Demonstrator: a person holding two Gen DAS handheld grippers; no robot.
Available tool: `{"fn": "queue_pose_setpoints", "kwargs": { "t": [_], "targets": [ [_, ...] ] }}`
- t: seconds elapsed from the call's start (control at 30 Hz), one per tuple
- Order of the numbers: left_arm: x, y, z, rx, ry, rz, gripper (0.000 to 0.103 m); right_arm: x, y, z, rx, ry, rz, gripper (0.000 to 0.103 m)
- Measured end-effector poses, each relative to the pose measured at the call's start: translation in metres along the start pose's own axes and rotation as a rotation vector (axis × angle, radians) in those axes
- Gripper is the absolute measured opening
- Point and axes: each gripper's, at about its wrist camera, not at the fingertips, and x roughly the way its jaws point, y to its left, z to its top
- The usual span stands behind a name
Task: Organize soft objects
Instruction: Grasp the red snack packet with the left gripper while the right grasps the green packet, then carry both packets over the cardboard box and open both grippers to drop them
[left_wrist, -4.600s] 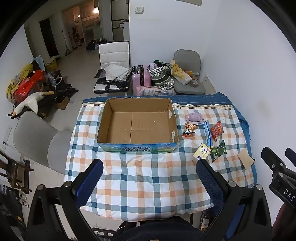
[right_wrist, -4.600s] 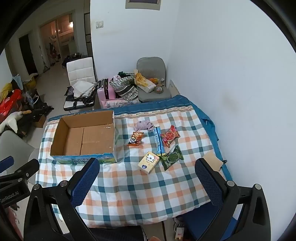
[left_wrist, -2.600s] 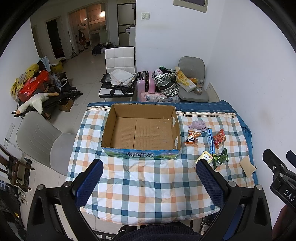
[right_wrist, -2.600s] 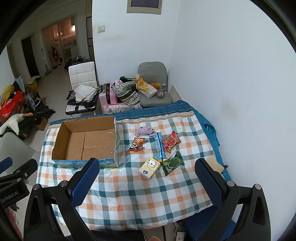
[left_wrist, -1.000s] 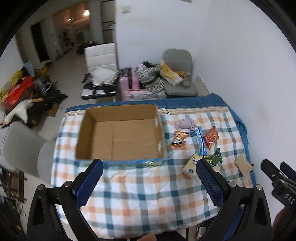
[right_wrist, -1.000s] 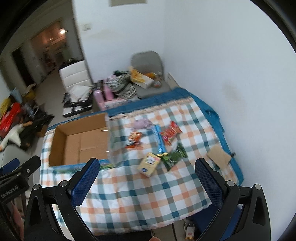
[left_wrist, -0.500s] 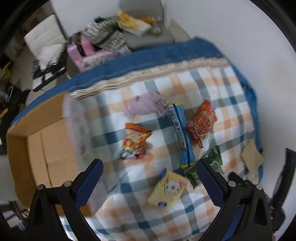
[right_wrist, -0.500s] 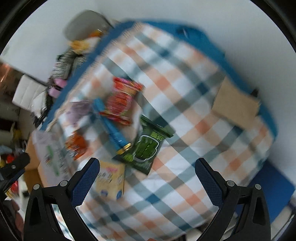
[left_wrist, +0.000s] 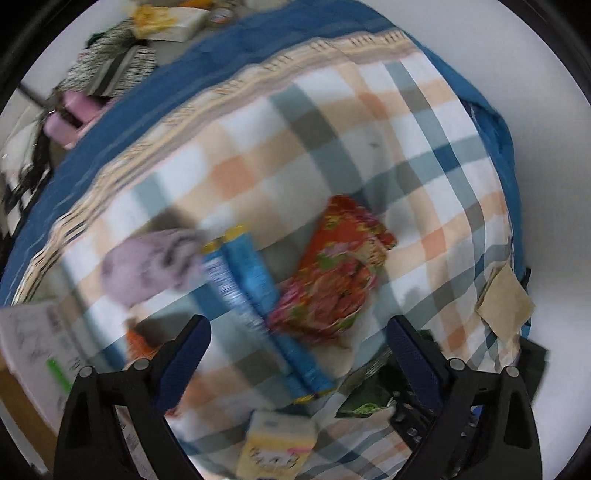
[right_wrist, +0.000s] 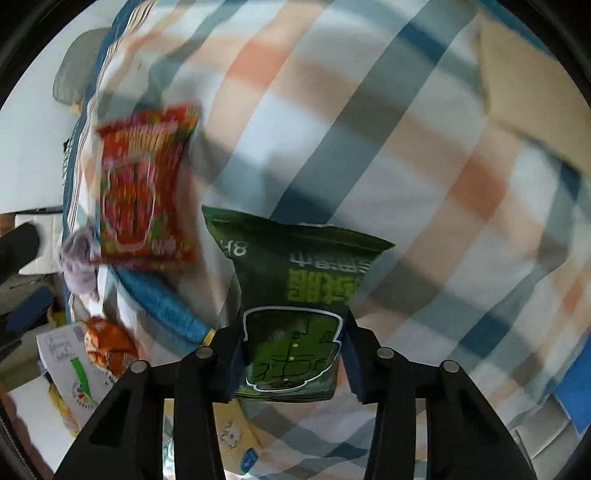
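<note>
My right gripper (right_wrist: 293, 354) is shut on a green snack bag (right_wrist: 295, 295) lying on the checked cloth. A red snack bag (right_wrist: 146, 188), a blue tube (right_wrist: 162, 299), a purple plush (right_wrist: 79, 264) and an orange packet (right_wrist: 107, 345) lie to its left. My left gripper (left_wrist: 299, 347) is open and empty, close above the blue tube (left_wrist: 255, 299) and the red snack bag (left_wrist: 338, 271). The purple plush (left_wrist: 147, 264) lies left of the tube. A yellow tissue pack (left_wrist: 275, 448) is at the bottom, the green bag (left_wrist: 369, 395) by the right finger.
The cardboard box's white side (left_wrist: 33, 343) is at the left edge; it also shows in the right wrist view (right_wrist: 70, 365). A brown paper square (left_wrist: 506, 304) lies near the table's right edge, by the white wall. Cluttered chairs stand beyond the far edge.
Both grippers have dropped from high above the table down to the snacks. The right gripper has closed on the green snack bag. The left stays open.
</note>
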Motion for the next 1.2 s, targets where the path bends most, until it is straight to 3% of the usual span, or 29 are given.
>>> {"fn": "queue_pose_setpoints", "kwargs": {
  "t": [0.2, 0.27, 0.3, 0.33, 0.37, 0.47, 0.53, 0.6, 0.7, 0.87, 1.2],
  "targets": [
    [0.052, -0.033, 0.017, 0.103, 0.082, 0.058, 0.098, -0.011, -0.017, 0.016, 0.014, -0.028, -0.044, 0.046],
    [0.064, -0.039, 0.018, 0.13, 0.087, 0.1, 0.094, -0.006, -0.019, 0.016, 0.007, -0.005, -0.041, 0.054],
    [0.067, -0.042, 0.018, 0.15, 0.075, 0.123, 0.089, -0.005, -0.019, 0.015, 0.005, -0.008, -0.052, 0.057],
    [0.07, -0.045, 0.017, 0.172, 0.064, 0.148, 0.07, -0.004, -0.019, 0.01, 0.004, -0.012, -0.058, 0.058],
    [0.072, -0.046, 0.017, 0.183, 0.061, 0.174, 0.061, -0.003, -0.017, 0.019, 0.005, -0.009, -0.054, 0.058],
    [0.071, -0.043, 0.014, 0.171, 0.04, 0.168, 0.052, 0.006, -0.014, 0.008, 0.02, 0.023, -0.056, 0.058],
    [0.062, -0.037, 0.01, 0.157, 0.029, 0.155, 0.05, 0.017, -0.019, 0.001, 0.024, 0.036, -0.044, 0.057],
    [0.052, -0.031, 0.003, 0.132, 0.012, 0.14, 0.049, 0.018, -0.015, -0.006, 0.008, 0.015, -0.061, 0.043],
    [0.034, -0.022, -0.009, 0.107, -0.025, 0.134, 0.049, 0.02, -0.003, -0.017, -0.006, 0.01, -0.074, 0.036],
    [0.001, -0.009, -0.034, 0.047, -0.087, 0.077, 0.048, 0.008, 0.022, -0.038, -0.082, -0.021, -0.093, 0.036],
    [-0.117, 0.051, -0.114, -0.154, -0.272, -0.02, 0.048, -0.05, 0.101, -0.109, -0.33, -0.084, -0.021, 0.035]
  ]
}}
